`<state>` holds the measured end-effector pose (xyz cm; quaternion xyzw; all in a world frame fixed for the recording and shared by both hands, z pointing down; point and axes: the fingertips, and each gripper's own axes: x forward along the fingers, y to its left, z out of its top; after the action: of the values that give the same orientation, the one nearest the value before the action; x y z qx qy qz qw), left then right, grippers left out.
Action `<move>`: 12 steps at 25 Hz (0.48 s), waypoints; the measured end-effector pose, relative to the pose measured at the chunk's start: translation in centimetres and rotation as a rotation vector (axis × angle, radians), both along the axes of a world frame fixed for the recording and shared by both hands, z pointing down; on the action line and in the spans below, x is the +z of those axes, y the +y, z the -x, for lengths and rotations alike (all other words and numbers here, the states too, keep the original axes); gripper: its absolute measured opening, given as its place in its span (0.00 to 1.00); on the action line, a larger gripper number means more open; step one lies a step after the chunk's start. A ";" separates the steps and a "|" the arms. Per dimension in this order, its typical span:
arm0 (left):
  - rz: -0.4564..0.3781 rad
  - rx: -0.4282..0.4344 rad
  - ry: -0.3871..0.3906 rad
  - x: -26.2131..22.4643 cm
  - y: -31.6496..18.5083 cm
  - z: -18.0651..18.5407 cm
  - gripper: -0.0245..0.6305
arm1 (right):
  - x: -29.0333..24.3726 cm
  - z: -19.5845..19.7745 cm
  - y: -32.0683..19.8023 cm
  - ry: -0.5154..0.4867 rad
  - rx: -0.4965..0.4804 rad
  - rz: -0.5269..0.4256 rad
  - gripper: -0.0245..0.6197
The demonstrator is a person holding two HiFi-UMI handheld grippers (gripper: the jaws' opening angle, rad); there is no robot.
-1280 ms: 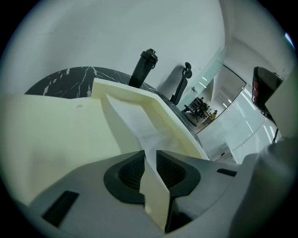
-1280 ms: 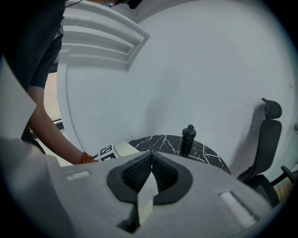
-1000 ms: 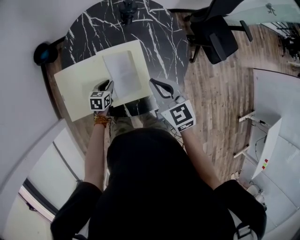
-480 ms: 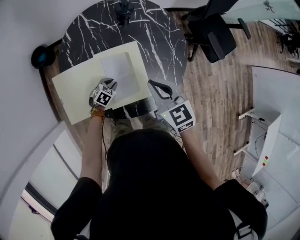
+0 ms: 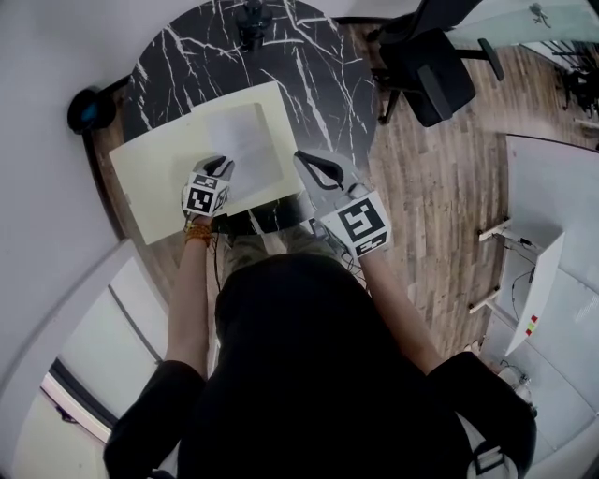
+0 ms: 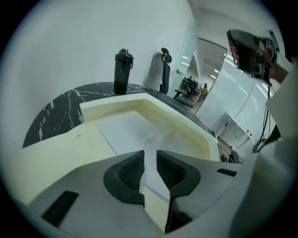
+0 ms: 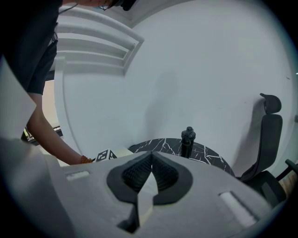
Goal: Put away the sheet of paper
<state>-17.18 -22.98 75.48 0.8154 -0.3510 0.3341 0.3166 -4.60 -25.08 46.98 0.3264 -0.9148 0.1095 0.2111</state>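
Black marble table [image 5: 318, 84] carries an open cream folder [image 5: 159, 173], and the sheet of paper [image 5: 245, 140] lies flat in its right half. The left gripper [image 5: 223, 166] is at the sheet's near edge, jaws narrowly parted and pinching nothing. The right gripper [image 5: 304, 161], just beside the folder, has its jaws pressed together and empty.

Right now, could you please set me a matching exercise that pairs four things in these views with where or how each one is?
Things:
1. sheet of paper
2. black bottle
3. office chair
4. right gripper

Places or states:
A. on the wooden floor, beside the table
B. jaws together, nothing between them
C. lying flat in the cream folder
D. upright at the table's far edge

Pairs: 1-C, 2-D, 3-A, 4-B
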 end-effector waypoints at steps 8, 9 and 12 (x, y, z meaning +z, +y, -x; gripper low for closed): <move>-0.240 -0.131 0.075 -10.2 -0.1 -0.5 0.18 | -1.5 -1.1 0.0 -0.037 -0.031 -0.059 0.04; -0.283 -0.131 0.076 -11.8 0.0 -1.1 0.18 | -1.7 -1.2 0.3 -0.042 -0.041 -0.064 0.04; -0.407 -0.145 0.084 -16.1 0.3 -3.2 0.18 | -2.3 -1.5 1.3 -0.057 -0.080 -0.081 0.04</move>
<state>-13.96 -22.73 59.41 0.8483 -0.4556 0.1984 0.1829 -3.07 -23.78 44.72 0.2949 -0.9364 0.0729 0.1759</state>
